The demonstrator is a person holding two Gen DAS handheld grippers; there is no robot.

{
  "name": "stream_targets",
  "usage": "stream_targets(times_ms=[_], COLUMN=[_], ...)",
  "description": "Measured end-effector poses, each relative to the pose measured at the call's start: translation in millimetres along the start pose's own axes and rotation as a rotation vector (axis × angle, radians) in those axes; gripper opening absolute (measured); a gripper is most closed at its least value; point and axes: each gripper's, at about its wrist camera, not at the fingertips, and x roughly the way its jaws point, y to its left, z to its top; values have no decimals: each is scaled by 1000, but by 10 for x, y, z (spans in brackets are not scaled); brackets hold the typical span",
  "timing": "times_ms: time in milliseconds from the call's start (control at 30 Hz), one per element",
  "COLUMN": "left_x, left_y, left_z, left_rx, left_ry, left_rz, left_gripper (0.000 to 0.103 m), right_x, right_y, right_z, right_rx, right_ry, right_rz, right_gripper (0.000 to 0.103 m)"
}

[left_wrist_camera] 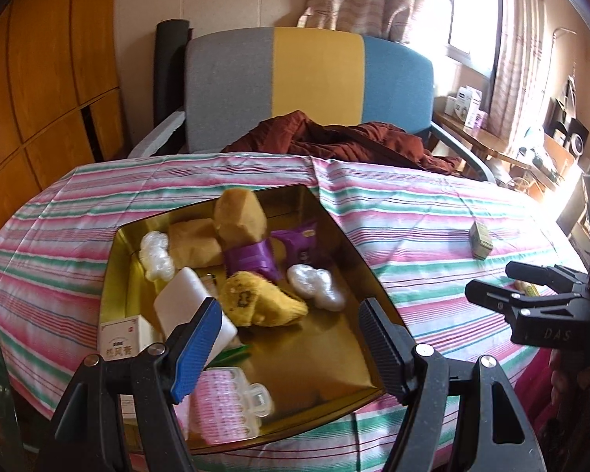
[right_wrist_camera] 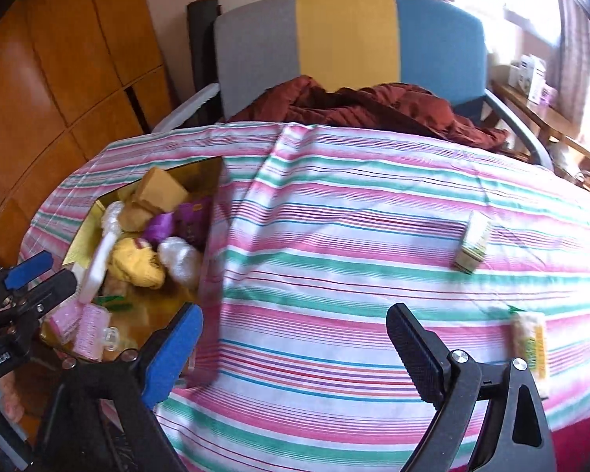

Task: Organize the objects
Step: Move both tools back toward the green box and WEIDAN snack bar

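The left tool [left_wrist_camera: 291, 338] hangs wide open and empty over the gold tray [left_wrist_camera: 358, 358], its blue pad beside a white block [left_wrist_camera: 181, 306]. The right tool [right_wrist_camera: 295, 350], equally spread and empty, hovers above bare striped cloth [right_wrist_camera: 334, 244]; a small box [right_wrist_camera: 472, 247] lies at its 1 o'clock, a yellow packet [right_wrist_camera: 531, 342] at 3. The tray holds tan bags [left_wrist_camera: 240, 216], purple wrappers [left_wrist_camera: 251, 259], a yellow pouch [left_wrist_camera: 255, 299], and pink clips [left_wrist_camera: 224, 405]. Beyond the desk stands a chair [left_wrist_camera: 314, 78] with brown cloth on it.

I see a chair [left_wrist_camera: 310, 78] striped grey, yellow and blue behind the table [left_wrist_camera: 413, 204], wood-panelled wall [left_wrist_camera: 39, 90] at left, and a curtained window [left_wrist_camera: 472, 11] blazing with daylight at right.
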Motion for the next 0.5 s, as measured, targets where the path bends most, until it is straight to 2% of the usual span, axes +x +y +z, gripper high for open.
stream_targets(times_ms=[333,500], left_x=[130,209], left_y=[-495,-741], left_z=[75,98], left_rx=[108,151], left_ry=[22,38], left_rz=[-77,-126], left_gripper=[73,73], right_x=[-127,-174], right_y=[-946,-1568], right_z=[-28,-81], right_rx=[157,242], right_ry=[45,123], right_rz=[-166,-276], right_gripper=[97,98])
